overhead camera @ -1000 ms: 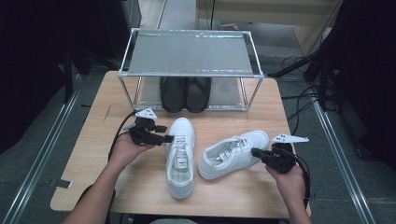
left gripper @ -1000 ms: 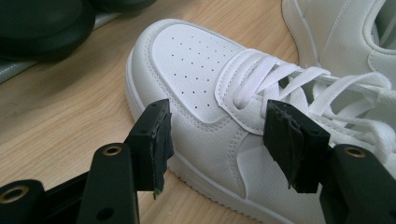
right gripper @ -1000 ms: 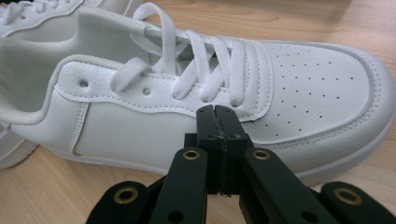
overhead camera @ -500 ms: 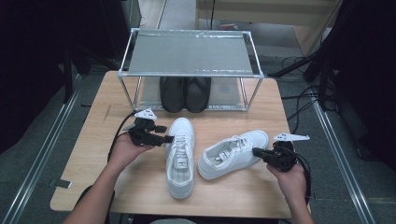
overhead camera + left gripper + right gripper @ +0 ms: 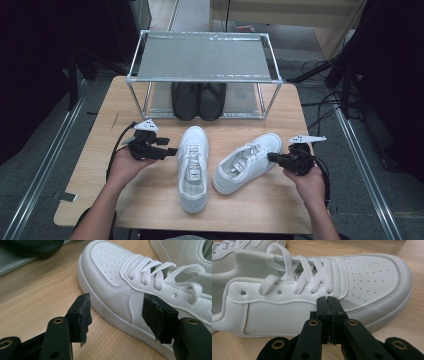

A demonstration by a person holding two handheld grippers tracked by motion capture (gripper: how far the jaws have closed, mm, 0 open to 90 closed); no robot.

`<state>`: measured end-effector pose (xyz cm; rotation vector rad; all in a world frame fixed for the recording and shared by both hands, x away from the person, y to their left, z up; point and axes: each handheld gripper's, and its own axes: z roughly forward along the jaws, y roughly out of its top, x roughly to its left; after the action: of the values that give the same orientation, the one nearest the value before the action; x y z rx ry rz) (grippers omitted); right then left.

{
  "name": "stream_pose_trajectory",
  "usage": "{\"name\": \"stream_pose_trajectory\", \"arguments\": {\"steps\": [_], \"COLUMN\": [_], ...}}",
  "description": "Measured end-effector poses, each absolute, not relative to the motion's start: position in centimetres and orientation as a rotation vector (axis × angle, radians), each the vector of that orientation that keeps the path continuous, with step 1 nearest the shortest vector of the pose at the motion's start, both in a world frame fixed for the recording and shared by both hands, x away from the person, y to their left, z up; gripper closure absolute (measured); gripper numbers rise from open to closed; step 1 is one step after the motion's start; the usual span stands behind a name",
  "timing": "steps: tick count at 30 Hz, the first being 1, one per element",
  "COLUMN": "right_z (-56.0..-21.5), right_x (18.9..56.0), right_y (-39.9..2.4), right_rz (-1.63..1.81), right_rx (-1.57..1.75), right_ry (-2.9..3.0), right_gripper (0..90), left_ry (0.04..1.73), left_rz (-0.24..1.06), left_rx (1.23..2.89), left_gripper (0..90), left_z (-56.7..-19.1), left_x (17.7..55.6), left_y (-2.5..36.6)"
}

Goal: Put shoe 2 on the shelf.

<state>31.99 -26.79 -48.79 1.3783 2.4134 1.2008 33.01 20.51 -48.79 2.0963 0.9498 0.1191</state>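
Left tongs [image 5: 115, 315] gape beside the straight sneaker [image 5: 120, 282]; right tongs [image 5: 328, 301] closed against the angled sneaker [image 5: 312, 290].

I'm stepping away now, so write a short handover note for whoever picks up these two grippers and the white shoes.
Left hand-held gripper: open, jaws standing at the side of the straight white shoe, not gripping it.
Right hand-held gripper: shut, empty, tips at the side of the angled white shoe.
Both white shoes lie on the table in front of the rack; black shoes sit on its lower shelf.
Done: nothing lifted yet.
Left: probably grip the white shoes and set them on the rack.
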Motion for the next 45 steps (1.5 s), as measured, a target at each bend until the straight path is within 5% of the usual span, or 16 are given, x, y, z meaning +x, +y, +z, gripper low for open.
{"name": "stream_pose_trajectory", "arguments": {"steps": [45], "right_z": [-49.1], "right_x": [38.7], "right_y": [-21.3], "right_rz": [1.269], "right_rx": [1.298], "right_ry": [2.509], "right_gripper": [90.0], "left_ry": [1.04], "left_rz": [0.151], "left_rx": [2.016], "left_gripper": [36.9], "left_z": [-49.2], "left_x": [28.6], "left_y": [23.1]}}
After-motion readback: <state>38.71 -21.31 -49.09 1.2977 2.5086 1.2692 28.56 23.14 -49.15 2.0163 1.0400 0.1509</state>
